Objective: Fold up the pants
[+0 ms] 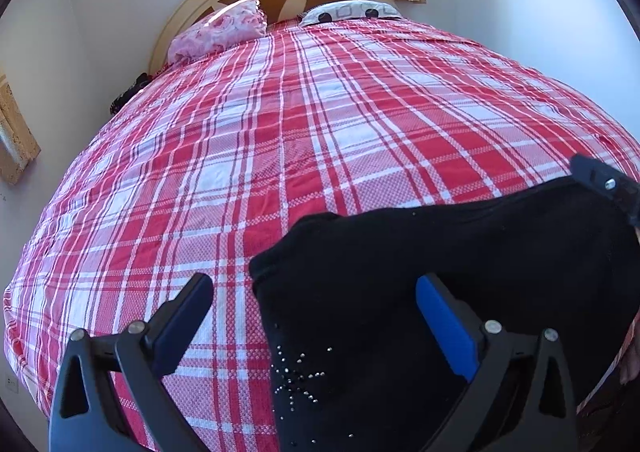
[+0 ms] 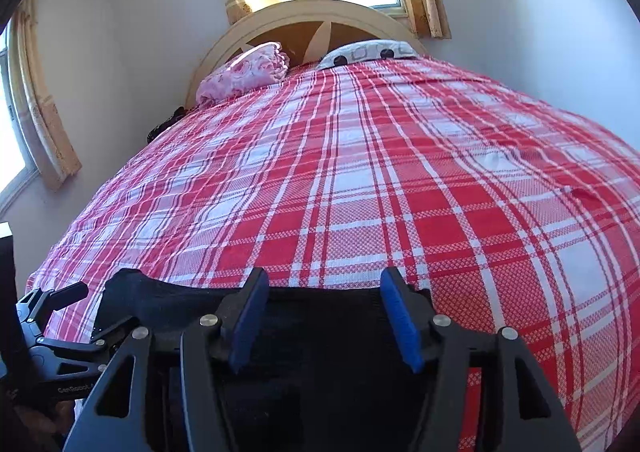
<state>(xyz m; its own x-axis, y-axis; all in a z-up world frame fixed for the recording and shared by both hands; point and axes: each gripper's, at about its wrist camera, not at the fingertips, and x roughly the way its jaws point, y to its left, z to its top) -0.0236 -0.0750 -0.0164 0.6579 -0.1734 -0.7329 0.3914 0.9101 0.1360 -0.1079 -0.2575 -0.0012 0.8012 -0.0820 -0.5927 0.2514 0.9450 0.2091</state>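
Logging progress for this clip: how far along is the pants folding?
Early. The black pants lie bunched at the near edge of the plaid bed. Both the left hand-held gripper and the right hand-held gripper are open over them, gripping nothing. No tidy fold shows; folding remains.

The black, soft-knit pants (image 1: 420,284) lie spread flat on the bed, with a starburst of small silver studs (image 1: 298,376) near their left edge. In the left wrist view that edge runs between the wide-apart left jaws, so the cloth passes under the right-hand jaw only. In the right wrist view the dark fabric (image 2: 320,332) fills the gap between the right jaws, its far edge level with their tips.
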